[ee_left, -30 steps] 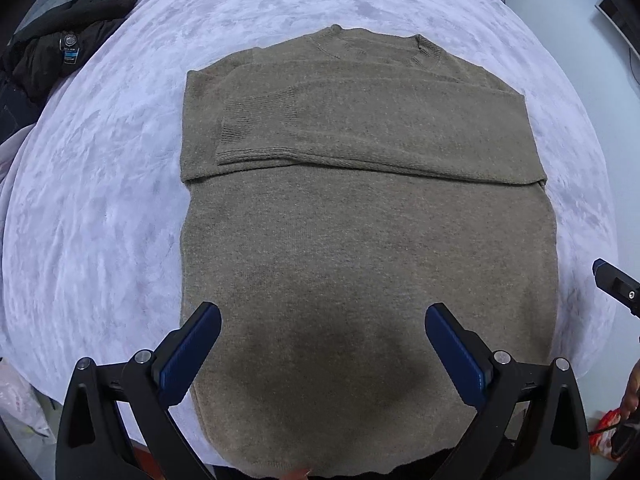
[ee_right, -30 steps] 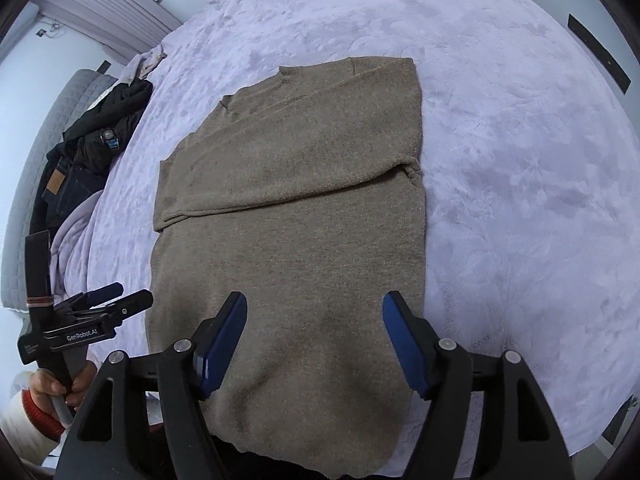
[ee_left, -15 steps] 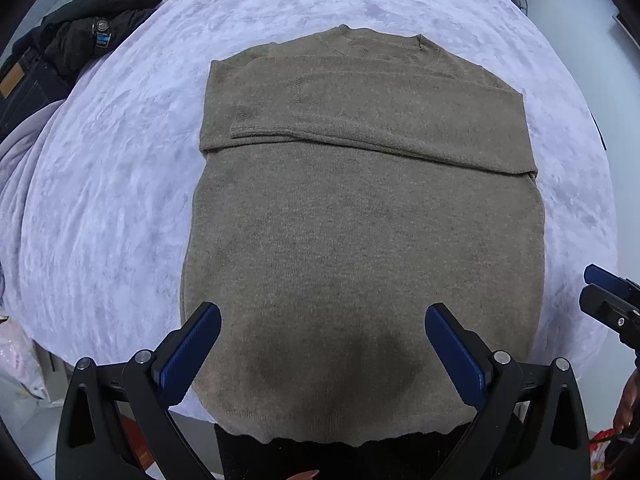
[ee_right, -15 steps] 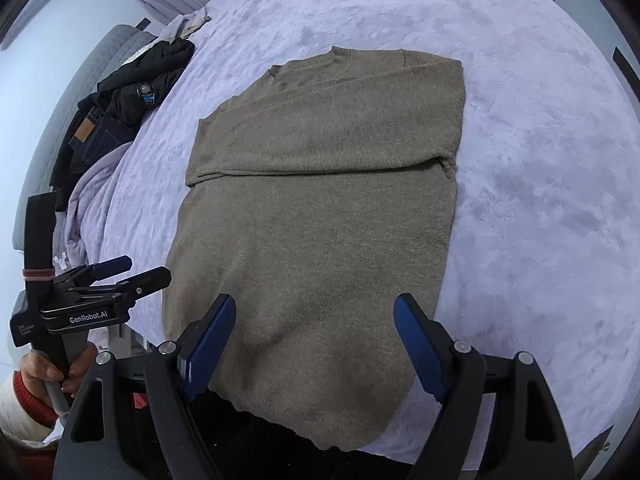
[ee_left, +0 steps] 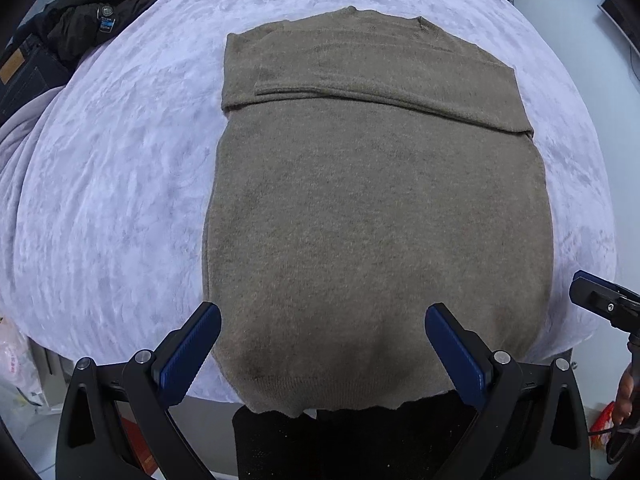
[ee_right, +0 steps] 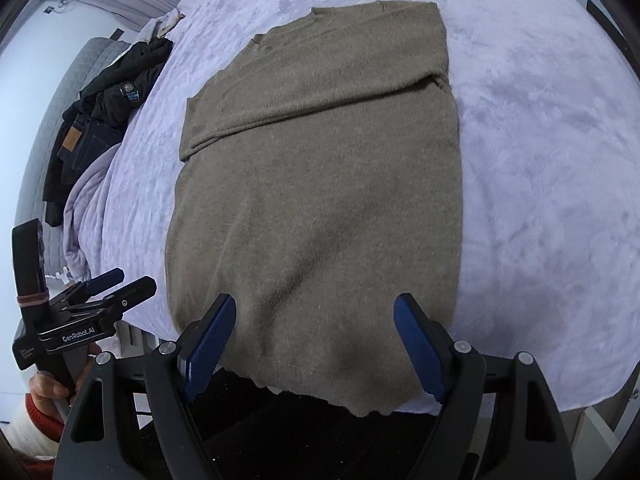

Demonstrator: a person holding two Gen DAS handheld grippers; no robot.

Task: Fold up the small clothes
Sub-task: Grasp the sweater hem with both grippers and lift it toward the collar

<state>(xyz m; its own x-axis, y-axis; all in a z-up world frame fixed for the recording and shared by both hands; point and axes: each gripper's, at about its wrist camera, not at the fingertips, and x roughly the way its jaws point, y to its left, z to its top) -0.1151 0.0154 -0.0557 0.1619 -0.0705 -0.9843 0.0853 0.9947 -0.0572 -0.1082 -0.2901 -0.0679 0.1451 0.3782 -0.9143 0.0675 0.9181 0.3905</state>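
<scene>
A brown knit sweater lies flat on the lilac bed cover, both sleeves folded across its chest, and its hem hangs over the near bed edge. It also shows in the right wrist view. My left gripper is open and empty, held above the hem. My right gripper is open and empty, above the hem's right part. The right gripper shows at the right edge of the left wrist view. The left gripper shows at the left of the right wrist view.
A pile of dark clothes and jeans lies at the far left of the bed, also in the right wrist view. A grey quilted headboard stands beyond it. The bed's near edge runs under the grippers.
Both grippers have pulled back toward the near bed edge and risen, so the sweater's hem and the bed edge have come into view. The sweater has not moved. Both stay open.
</scene>
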